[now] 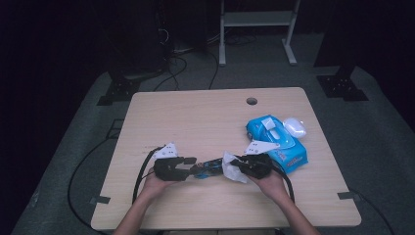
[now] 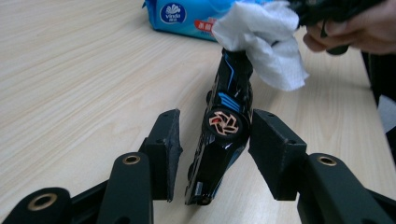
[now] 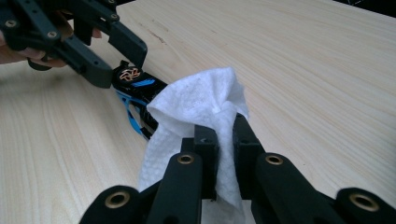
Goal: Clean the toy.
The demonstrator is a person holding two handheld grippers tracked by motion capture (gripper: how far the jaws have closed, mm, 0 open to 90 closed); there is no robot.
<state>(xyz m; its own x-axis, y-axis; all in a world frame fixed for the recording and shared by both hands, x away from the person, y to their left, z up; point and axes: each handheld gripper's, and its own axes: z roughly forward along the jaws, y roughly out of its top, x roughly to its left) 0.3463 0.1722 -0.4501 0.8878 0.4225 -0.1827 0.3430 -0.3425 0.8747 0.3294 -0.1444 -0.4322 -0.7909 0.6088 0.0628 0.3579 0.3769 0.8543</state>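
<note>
A glossy black toy car (image 2: 224, 135) with blue stripes and an orange-spoked wheel lay tipped on its side, low in the frame's centre, on the tabletop (image 2: 84, 84). A crumpled white wipe (image 2: 266, 39) draped over its far end, at upper right.

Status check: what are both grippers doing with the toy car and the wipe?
Left gripper open, toy car between its jaws. Right gripper shut on wipe, wipe against the car. Nothing in the way.
</note>
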